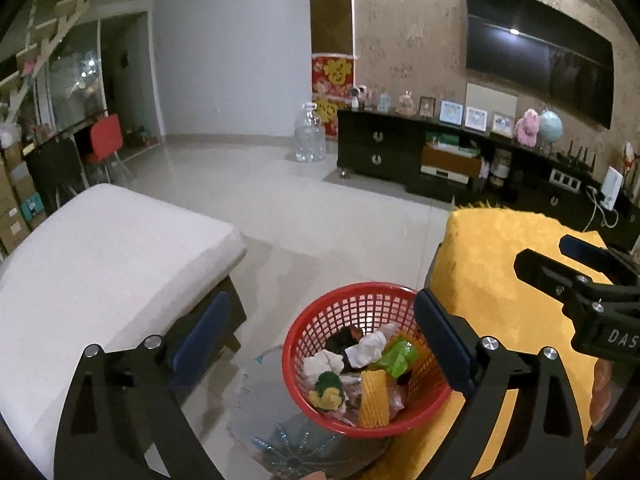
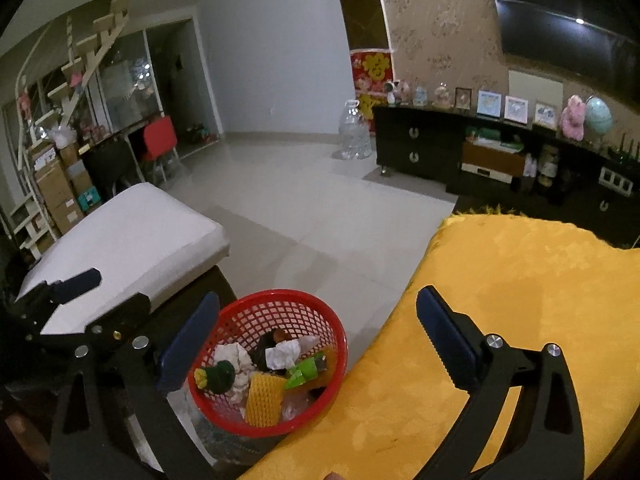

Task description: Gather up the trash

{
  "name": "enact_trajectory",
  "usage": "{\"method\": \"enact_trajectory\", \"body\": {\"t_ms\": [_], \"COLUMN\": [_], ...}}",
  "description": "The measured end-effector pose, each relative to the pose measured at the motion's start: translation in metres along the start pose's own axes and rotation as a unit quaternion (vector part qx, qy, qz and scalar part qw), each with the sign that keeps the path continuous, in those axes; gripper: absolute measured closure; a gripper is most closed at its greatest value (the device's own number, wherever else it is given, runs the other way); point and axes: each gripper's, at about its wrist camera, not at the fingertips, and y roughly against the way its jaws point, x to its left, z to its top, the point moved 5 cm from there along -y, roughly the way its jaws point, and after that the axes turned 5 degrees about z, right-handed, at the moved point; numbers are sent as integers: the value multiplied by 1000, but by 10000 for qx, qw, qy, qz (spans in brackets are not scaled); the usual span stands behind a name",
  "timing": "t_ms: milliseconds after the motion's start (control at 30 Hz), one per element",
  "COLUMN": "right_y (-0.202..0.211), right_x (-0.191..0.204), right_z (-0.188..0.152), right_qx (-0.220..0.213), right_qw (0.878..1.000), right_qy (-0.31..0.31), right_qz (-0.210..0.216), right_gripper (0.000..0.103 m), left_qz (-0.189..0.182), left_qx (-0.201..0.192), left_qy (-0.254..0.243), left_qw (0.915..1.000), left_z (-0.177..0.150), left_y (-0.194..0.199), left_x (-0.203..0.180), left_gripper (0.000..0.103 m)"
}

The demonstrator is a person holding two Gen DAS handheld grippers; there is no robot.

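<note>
Below, red basket of trash – beside yellow cloth's edge, both grippers spread, empty.

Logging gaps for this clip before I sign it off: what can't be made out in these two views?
- Bottom of the red basket: buried under crumpled paper and other trash, both views.
- What the basket rests on: hidden by the basket itself; the left gripper covers part, left wrist view.
- Yellow cloth: runs past the right edge, right wrist view.
- Shelf photo frames: too small to read.
</note>
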Motion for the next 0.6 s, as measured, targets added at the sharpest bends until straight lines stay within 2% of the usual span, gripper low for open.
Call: {"method": "enact_trajectory", "body": {"t_ms": [300, 600], "right_y": [33, 54], "right_x": [7, 9], "right_z": [-6, -18], "right_qx": [-267, -350], "right_qw": [9995, 9992], "right_qy": [-27, -135], "right_qz": [-148, -147], "right_gripper": [7, 7], "left_qz": [279, 197], "left_qx": [-524, -589], "left_qy": [-137, -97], "left_qw": [9981, 9980], "left_z": [7, 0], "left_y": [36, 54], "left_x": [6, 4], "left_gripper": [12, 12]}}
